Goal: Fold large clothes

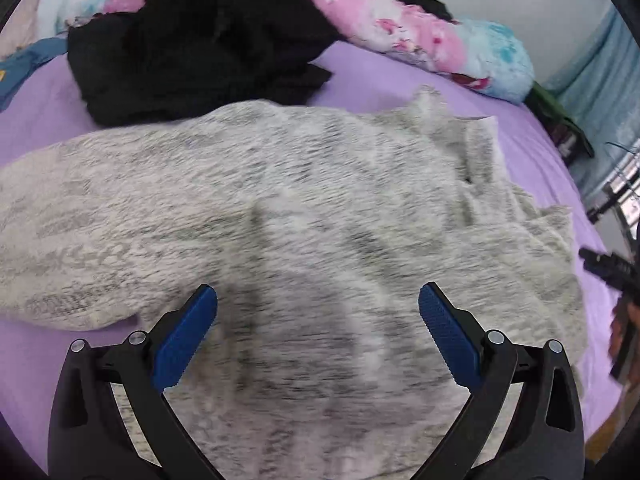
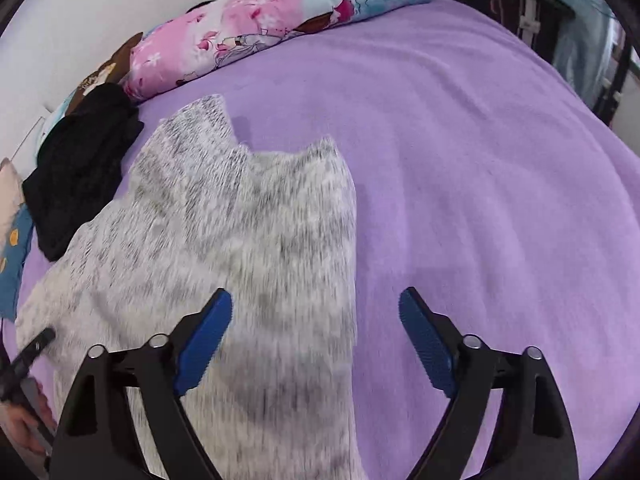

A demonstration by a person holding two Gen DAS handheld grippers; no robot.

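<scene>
A large grey-and-white marled knit garment [image 1: 280, 208] lies spread on the purple bed sheet [image 1: 384, 80]. My left gripper [image 1: 318, 300] is open and empty, hovering over the garment's middle. The garment also shows in the right wrist view [image 2: 224, 232], with its right edge running down the frame. My right gripper [image 2: 316, 304] is open and empty, its jaws straddling that edge: the left finger [image 2: 204, 344] is over the knit, the right finger [image 2: 428, 344] over the bare sheet [image 2: 480, 184]. The right gripper's tip shows at the left wrist view's right edge [image 1: 608, 268].
A heap of black clothes [image 1: 200, 44] lies just beyond the grey garment, seen also in the right wrist view [image 2: 80, 168]. A pink and blue floral bedding roll [image 1: 420, 40] lies along the wall. Dark furniture [image 2: 528, 4] stands past the bed's far right corner.
</scene>
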